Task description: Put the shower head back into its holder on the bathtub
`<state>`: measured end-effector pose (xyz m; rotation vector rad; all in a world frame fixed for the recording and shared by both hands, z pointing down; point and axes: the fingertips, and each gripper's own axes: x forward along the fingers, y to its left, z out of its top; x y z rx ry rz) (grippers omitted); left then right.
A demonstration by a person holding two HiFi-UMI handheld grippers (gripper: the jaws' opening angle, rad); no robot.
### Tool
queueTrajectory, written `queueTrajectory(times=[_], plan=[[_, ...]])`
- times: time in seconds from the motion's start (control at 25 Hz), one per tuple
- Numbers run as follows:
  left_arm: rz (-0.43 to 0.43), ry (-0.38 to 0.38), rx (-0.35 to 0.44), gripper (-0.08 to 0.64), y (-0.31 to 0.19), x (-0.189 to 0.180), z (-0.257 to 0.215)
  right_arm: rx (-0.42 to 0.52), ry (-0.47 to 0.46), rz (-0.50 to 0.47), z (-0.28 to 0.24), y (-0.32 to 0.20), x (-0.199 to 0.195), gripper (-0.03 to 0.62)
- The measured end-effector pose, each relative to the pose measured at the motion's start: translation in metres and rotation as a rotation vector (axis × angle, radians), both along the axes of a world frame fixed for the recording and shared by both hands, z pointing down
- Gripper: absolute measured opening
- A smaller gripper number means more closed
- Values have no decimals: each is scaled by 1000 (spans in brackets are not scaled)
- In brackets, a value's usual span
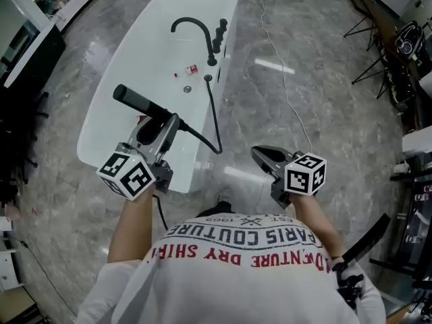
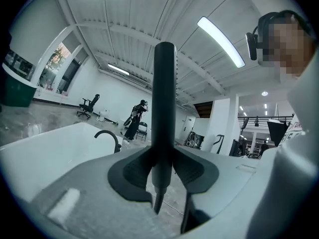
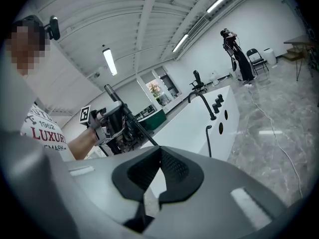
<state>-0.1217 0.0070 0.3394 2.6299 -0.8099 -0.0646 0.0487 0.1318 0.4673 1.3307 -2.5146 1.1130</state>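
Holding shower head above near end of bathtub, well apart from faucet; holder not identifiable. Judged: rigid slim wand, light, smooth finish, may twist in grip; trailing hose likely tugs. Best hold mid-handle. Left gripper pinching handle, jaws fairly wide round it. Right gripper pressed together, empty, outside tub.

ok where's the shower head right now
The shower head is at the head view's left, clamped in the left claw over the near end of the white bathtub, its hose looping to the tub's rim.
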Motion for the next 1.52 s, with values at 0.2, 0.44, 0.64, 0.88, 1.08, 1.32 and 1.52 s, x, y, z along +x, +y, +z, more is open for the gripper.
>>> queueTrajectory(times=[0.2, 0.44, 0.64, 0.88, 1.08, 1.32, 1.52], plan=[[8, 11, -3, 137, -67, 6, -14, -31, 25, -44, -1, -64, 2, 6], [11, 25, 55, 137, -107, 6, -28, 44, 54, -66, -5, -103, -2, 6], [33, 35, 93, 138, -118, 20, -53, 91, 44, -82, -18, -118, 5, 6], [30, 32, 84, 137, -122, 26, -60, 110, 7, -163, -5, -128, -6, 57], [35, 32, 59, 138, -158, 50, -71, 45, 1, -226, 16, -152, 4, 117], [53, 43, 36, 138, -196, 77, -78, -9, 34, -255, 69, -206, 14, 163], [54, 62, 25, 137, -229, 93, -91, -57, 174, -234, 122, -249, 32, 163]])
